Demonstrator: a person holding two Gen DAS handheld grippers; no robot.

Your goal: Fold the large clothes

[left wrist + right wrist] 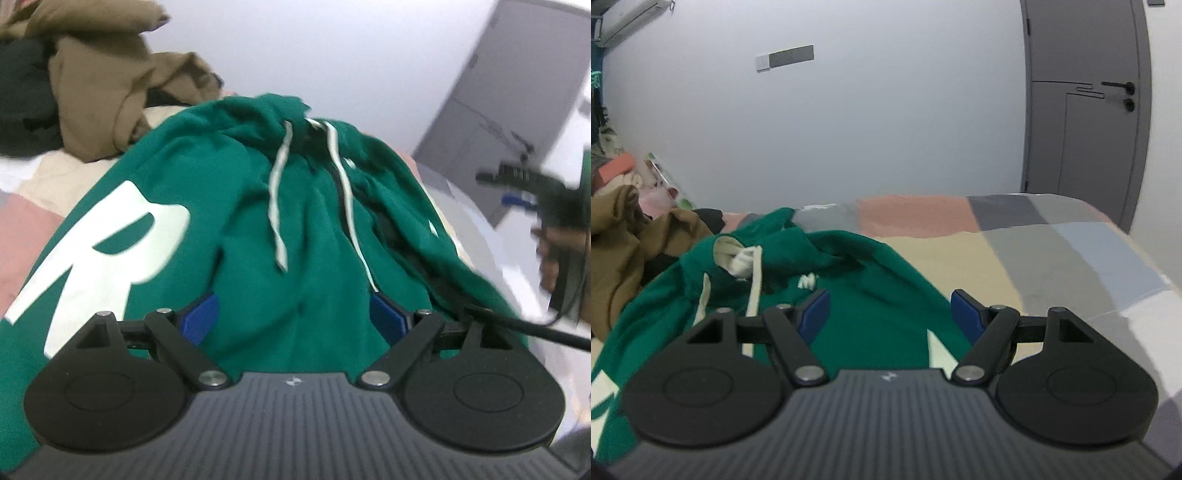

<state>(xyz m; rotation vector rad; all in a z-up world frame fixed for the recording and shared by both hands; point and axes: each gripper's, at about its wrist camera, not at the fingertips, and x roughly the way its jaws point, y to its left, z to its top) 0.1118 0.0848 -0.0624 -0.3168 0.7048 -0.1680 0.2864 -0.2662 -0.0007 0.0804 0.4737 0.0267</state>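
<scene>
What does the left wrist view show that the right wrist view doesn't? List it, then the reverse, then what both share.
Only the left wrist view: the big white letter R on the hoodie, and the other hand with its tool at the right edge. Only the right wrist view: the door handle, the wall switch plate, the patchwork bedspread wide open. Both: the green hoodie, its white drawstrings, the brown garment, and open tongs.

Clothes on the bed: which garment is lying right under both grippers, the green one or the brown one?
The green hoodie, with white drawstrings and a large white letter. The brown garment is heaped farther back, beyond the hood, out of either gripper's span.
</scene>
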